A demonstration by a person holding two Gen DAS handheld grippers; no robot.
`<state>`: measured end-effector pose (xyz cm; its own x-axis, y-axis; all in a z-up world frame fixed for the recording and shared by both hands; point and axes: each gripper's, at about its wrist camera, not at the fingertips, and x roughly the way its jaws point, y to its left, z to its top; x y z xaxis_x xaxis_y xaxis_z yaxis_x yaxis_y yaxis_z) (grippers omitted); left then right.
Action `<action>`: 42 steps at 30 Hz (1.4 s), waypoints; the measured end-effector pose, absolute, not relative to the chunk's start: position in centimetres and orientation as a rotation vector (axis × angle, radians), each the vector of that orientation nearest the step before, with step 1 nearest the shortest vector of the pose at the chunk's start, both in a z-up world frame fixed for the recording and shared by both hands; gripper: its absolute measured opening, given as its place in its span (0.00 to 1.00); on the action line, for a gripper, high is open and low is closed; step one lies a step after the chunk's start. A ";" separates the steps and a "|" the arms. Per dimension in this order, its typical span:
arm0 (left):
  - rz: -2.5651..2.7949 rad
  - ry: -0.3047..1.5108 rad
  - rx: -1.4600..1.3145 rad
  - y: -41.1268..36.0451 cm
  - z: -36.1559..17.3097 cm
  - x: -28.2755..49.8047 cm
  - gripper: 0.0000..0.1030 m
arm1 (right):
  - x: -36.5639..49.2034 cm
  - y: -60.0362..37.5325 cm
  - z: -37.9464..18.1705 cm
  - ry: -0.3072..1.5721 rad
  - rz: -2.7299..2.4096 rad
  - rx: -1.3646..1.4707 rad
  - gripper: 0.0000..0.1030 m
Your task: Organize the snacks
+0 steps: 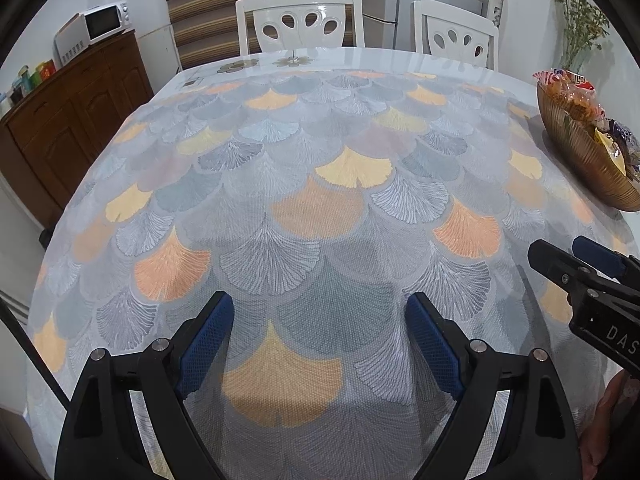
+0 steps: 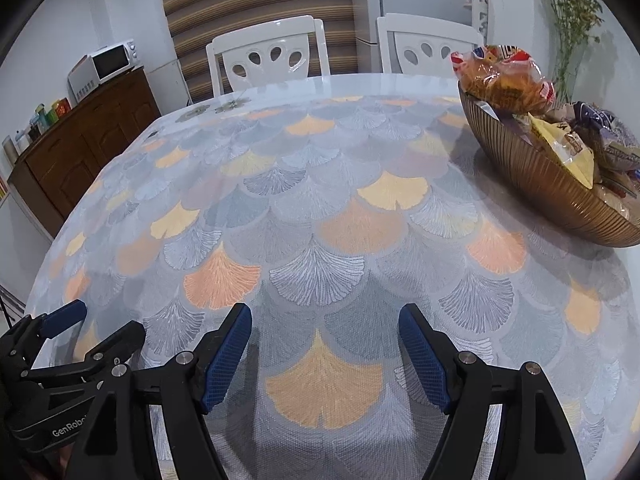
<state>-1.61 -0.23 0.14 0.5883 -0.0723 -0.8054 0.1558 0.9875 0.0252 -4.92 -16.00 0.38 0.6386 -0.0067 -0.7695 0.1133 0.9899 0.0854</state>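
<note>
A ribbed brown bowl [image 2: 540, 172] stands on the table at the right, heaped with wrapped snacks [image 2: 508, 80]. It also shows at the right edge of the left wrist view [image 1: 580, 148]. My left gripper [image 1: 320, 304] is open and empty over the near part of the tablecloth. My right gripper [image 2: 325, 316] is open and empty, low over the cloth, left of the bowl. Each gripper shows in the other's view: the right one [image 1: 560, 252] and the left one [image 2: 104, 320].
The table [image 2: 280, 208] wears a fan-patterned cloth in grey, orange and yellow. Two white chairs [image 2: 272, 54] stand at the far side. A brown sideboard [image 2: 92, 136] with a microwave [image 2: 108, 62] stands at the left wall. A plant [image 2: 568, 8] stands behind the bowl.
</note>
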 end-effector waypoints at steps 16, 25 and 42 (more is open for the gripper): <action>-0.134 0.935 0.086 -0.1 0.1 -1.7 0.86 | -5.1 -15.8 0.8 0.844 -0.101 0.096 0.78; -0.143 0.937 0.086 0.0 0.1 -1.5 0.86 | -4.9 -16.2 0.7 0.853 -0.107 0.116 0.78; -0.290 0.885 0.212 -12.0 7.9 0.2 0.86 | -6.8 -27.0 5.2 0.961 -0.307 0.090 0.78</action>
